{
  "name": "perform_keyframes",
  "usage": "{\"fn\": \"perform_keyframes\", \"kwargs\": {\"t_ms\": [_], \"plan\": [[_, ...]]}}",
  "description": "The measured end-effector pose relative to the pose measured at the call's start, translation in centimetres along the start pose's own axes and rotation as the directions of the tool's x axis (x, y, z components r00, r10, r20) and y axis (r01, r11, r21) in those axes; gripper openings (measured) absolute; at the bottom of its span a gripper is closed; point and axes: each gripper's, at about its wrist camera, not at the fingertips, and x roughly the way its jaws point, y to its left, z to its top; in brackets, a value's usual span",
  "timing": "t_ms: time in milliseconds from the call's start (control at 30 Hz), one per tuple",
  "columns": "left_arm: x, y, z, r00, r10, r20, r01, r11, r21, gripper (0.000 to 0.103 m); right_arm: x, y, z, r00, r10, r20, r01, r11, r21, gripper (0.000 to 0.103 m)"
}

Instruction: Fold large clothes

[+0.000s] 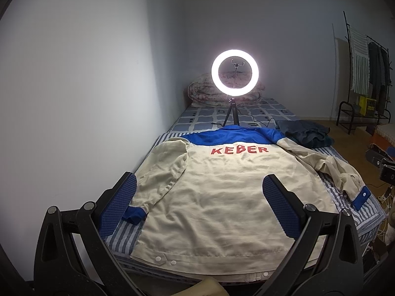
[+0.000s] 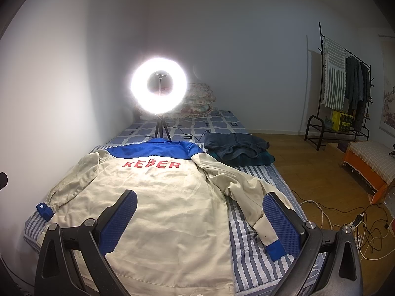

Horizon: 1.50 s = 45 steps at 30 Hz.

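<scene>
A large cream work jacket (image 1: 217,192) with a blue yoke and red "KEBER" lettering lies back-up, spread flat on the striped bed; it also shows in the right wrist view (image 2: 167,197). Its left sleeve (image 1: 160,170) is folded in along the body, blue cuff near the hem. Its right sleeve (image 2: 246,194) stretches out to the right, blue cuff (image 2: 274,249) near the bed edge. My left gripper (image 1: 200,197) is open and empty, above the jacket's lower half. My right gripper (image 2: 200,209) is open and empty, above the jacket's right side.
A lit ring light on a tripod (image 1: 234,74) stands on the bed behind the collar. A dark folded garment (image 2: 237,148) lies at the bed's right. A wall runs along the left. Cables (image 2: 345,224) lie on the wooden floor at right. A clothes rack (image 2: 345,86) stands far right.
</scene>
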Motion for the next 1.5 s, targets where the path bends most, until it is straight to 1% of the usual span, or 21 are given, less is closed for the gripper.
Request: {"fn": "perform_keyframes", "kwargs": {"t_ms": [633, 967, 1033, 1100, 1367, 1433, 1500], "plan": [[0.0, 0.0, -0.2, 1.0, -0.001, 0.001, 0.001, 1.0, 0.001, 0.103, 0.1, 0.1, -0.2, 1.0, 0.0, -0.002, 0.0, 1.0, -0.002, 0.103], [-0.1, 0.6, -0.3, 1.0, 0.002, -0.002, -0.002, 1.0, -0.001, 0.103, 0.2, 0.3, -0.4, 1.0, 0.001, -0.004, -0.001, 1.0, -0.001, 0.103], [0.0, 1.0, -0.5, 1.0, 0.006, -0.004, -0.006, 1.0, -0.003, 0.103, 0.2, 0.4, -0.9, 1.0, 0.005, -0.006, -0.005, 1.0, 0.0, 0.103], [0.2, 1.6, -0.6, 1.0, 0.01, -0.011, -0.011, 1.0, -0.007, 0.103, 0.5, 0.7, -1.1, 1.0, 0.011, -0.007, -0.011, 1.0, -0.003, 0.103], [2.3, 4.3, -1.4, 0.996, 0.04, -0.075, -0.041, 0.999, -0.015, 0.103, 1.3, 2.2, 0.0, 0.999, 0.047, -0.018, -0.047, 0.998, -0.032, 0.103], [2.9, 5.6, -1.9, 0.995, 0.025, -0.096, -0.027, 0.999, -0.019, 0.103, 1.6, 2.7, 0.7, 0.998, 0.064, -0.023, -0.065, 0.997, -0.039, 0.103], [3.6, 6.6, -2.2, 0.992, 0.05, -0.115, -0.052, 0.999, -0.008, 0.103, 2.0, 3.4, 1.2, 0.997, 0.082, -0.003, -0.082, 0.996, -0.044, 0.103]]}}
